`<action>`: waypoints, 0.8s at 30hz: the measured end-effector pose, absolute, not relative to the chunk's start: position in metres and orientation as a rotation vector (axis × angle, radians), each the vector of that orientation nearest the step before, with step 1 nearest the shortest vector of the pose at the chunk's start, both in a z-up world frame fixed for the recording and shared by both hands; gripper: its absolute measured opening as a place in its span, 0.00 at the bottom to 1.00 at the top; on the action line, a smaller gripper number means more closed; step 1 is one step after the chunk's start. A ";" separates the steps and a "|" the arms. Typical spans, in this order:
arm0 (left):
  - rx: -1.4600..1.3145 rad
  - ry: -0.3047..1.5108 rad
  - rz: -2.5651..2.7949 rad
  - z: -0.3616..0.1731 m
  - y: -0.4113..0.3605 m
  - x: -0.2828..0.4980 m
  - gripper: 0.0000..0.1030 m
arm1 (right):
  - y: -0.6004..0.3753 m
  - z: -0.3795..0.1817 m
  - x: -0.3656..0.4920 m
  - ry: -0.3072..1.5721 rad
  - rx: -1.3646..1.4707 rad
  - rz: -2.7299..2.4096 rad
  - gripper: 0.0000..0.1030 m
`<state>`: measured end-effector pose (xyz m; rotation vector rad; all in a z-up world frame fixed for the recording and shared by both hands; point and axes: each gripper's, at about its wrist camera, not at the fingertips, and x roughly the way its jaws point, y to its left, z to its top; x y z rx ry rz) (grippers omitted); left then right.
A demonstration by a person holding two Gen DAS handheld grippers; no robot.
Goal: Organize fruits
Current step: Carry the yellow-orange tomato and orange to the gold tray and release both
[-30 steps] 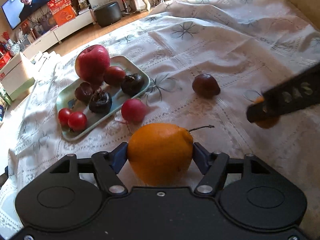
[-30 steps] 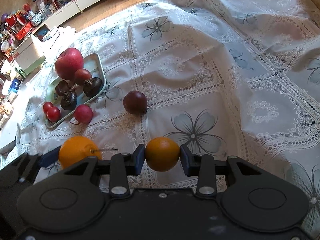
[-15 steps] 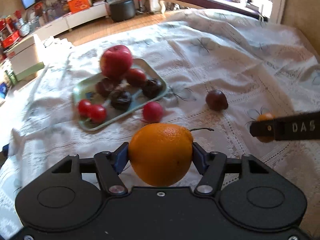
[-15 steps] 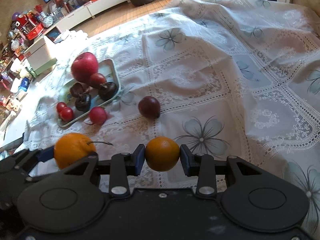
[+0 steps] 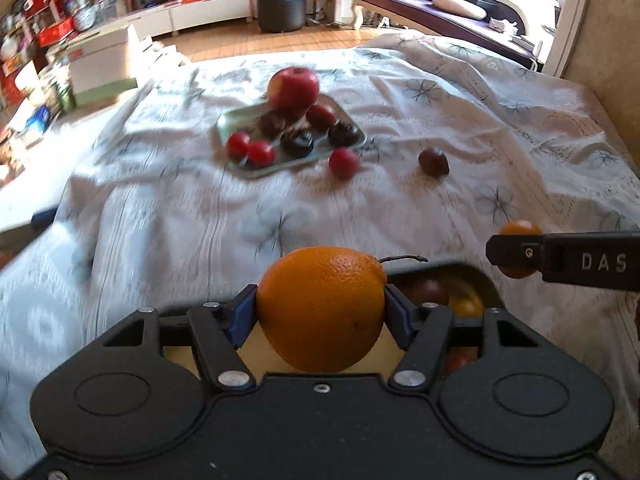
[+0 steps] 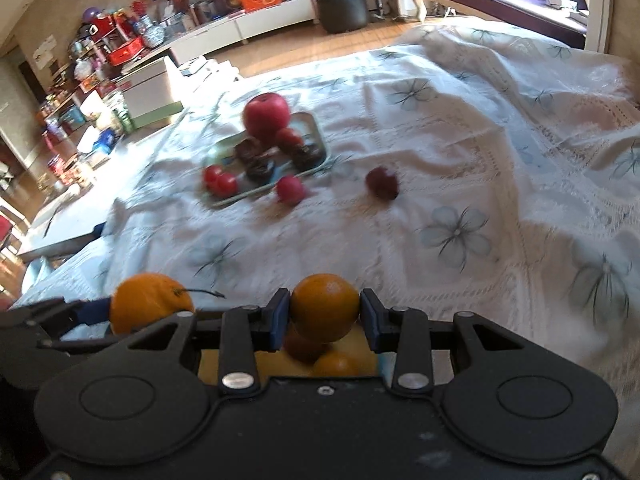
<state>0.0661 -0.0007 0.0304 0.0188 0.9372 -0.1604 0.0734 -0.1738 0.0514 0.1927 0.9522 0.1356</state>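
Both tools have lifted back with oranges, over a fruit-filled tray [image 5: 484, 280].

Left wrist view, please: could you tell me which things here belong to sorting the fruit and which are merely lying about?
Part of the job:
- large orange, clamped in the left gripper
- small orange, clamped in the right gripper
- green tray of fruit with its red apple
- loose red fruit and dark plum on the cloth

Just lying about:
- white box
- black stool
- sofa

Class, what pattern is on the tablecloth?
White lace tablecloth with grey-blue flowers, clearest in the right wrist view.
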 end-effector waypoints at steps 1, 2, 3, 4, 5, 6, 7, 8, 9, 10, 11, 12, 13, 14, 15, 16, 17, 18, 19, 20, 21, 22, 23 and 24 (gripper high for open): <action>0.006 0.943 -0.156 0.029 0.002 0.059 0.65 | -0.171 0.052 0.068 0.955 0.191 0.142 0.37; -0.015 0.953 -0.154 0.026 0.005 0.052 0.65 | -0.168 0.052 0.062 0.961 0.186 0.148 0.37; -0.043 0.962 -0.151 0.024 0.009 0.047 0.65 | -0.166 0.052 0.057 0.964 0.180 0.154 0.37; -0.070 0.972 -0.149 0.021 0.012 0.043 0.65 | -0.163 0.051 0.052 0.965 0.173 0.158 0.37; -0.096 0.979 -0.144 0.020 0.016 0.040 0.65 | -0.161 0.051 0.047 0.966 0.167 0.160 0.37; -0.119 0.981 -0.137 0.019 0.020 0.036 0.65 | -0.160 0.050 0.043 0.967 0.161 0.162 0.37; -0.139 0.978 -0.123 0.019 0.025 0.033 0.65 | -0.158 0.049 0.038 0.969 0.156 0.164 0.37; -0.148 0.971 -0.110 0.019 0.028 0.030 0.65 | -0.156 0.048 0.034 0.974 0.151 0.167 0.37; -0.154 0.959 -0.092 0.021 0.032 0.029 0.65 | -0.155 0.046 0.033 0.979 0.147 0.172 0.37; -0.151 0.945 -0.078 0.023 0.035 0.029 0.65 | -0.153 0.044 0.031 0.986 0.141 0.179 0.37; -0.143 0.933 -0.067 0.025 0.036 0.030 0.65 | -0.151 0.043 0.029 0.991 0.136 0.184 0.37; -0.137 0.923 -0.052 0.027 0.039 0.034 0.65 | -0.148 0.042 0.027 0.996 0.129 0.190 0.37; -0.139 0.916 -0.027 0.028 0.042 0.039 0.65 | -0.145 0.040 0.027 1.001 0.121 0.195 0.37; -0.142 0.911 -0.011 0.028 0.045 0.043 0.65 | -0.141 0.038 0.026 1.005 0.114 0.198 0.37; -0.145 0.911 0.009 0.026 0.049 0.047 0.65 | -0.139 0.036 0.026 1.009 0.109 0.202 0.37; -0.151 0.916 0.032 0.023 0.053 0.052 0.65 | -0.136 0.034 0.026 1.015 0.103 0.206 0.37; -0.158 0.924 0.055 0.019 0.056 0.056 0.65 | -0.136 0.032 0.026 1.023 0.099 0.208 0.37; -0.158 0.934 0.073 0.015 0.059 0.060 0.65 | -0.134 0.030 0.026 1.032 0.097 0.210 0.37; -0.149 0.944 0.086 0.011 0.061 0.063 0.65 | -0.134 0.029 0.025 1.038 0.094 0.214 0.37; -0.142 0.953 0.093 0.008 0.063 0.064 0.65 | -0.133 0.028 0.025 1.045 0.093 0.220 0.37; -0.132 0.970 0.101 0.004 0.063 0.065 0.65 | -0.132 0.028 0.024 1.048 0.092 0.225 0.37; -0.128 0.989 0.103 0.001 0.064 0.065 0.65 | -0.131 0.027 0.024 1.050 0.090 0.230 0.37; -0.130 1.002 0.104 -0.002 0.066 0.065 0.66 | -0.130 0.028 0.023 1.050 0.088 0.233 0.37; -0.135 0.998 0.106 -0.003 0.067 0.062 0.66 | -0.130 0.029 0.022 1.049 0.086 0.235 0.37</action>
